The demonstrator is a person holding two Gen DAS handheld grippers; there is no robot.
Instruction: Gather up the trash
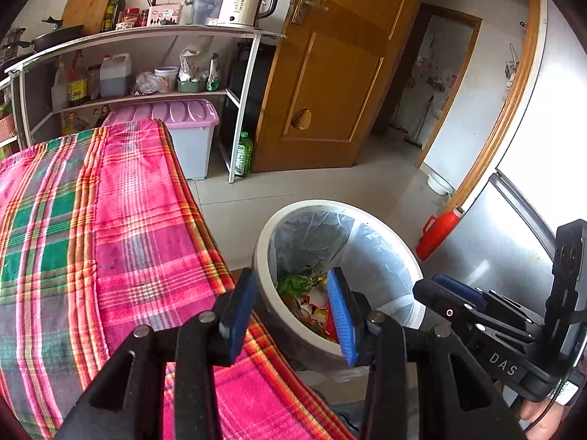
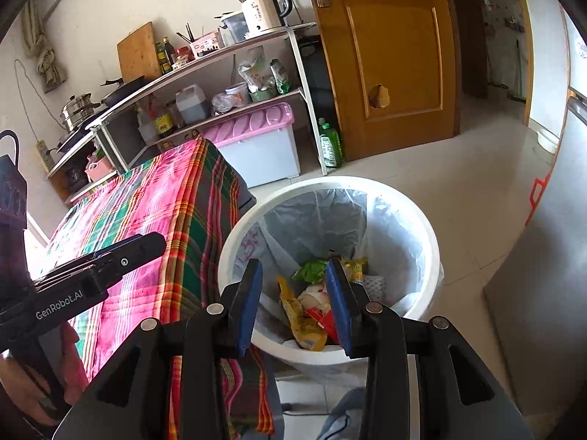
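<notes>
A white round trash bin with a clear liner stands on the floor beside the table; it also shows in the right wrist view. Inside lie crumpled wrappers, green, yellow, red and white, also visible in the left wrist view. My left gripper is open and empty, over the table's edge and the bin's near rim. My right gripper is open and empty, above the bin's near rim. Each gripper shows in the other's view, the right one and the left one.
The table under a pink and green plaid cloth fills the left. A white shelf rack with bottles, a kettle and a pink-lidded box stands behind. A wooden door, a red bottle and a steel fridge are to the right.
</notes>
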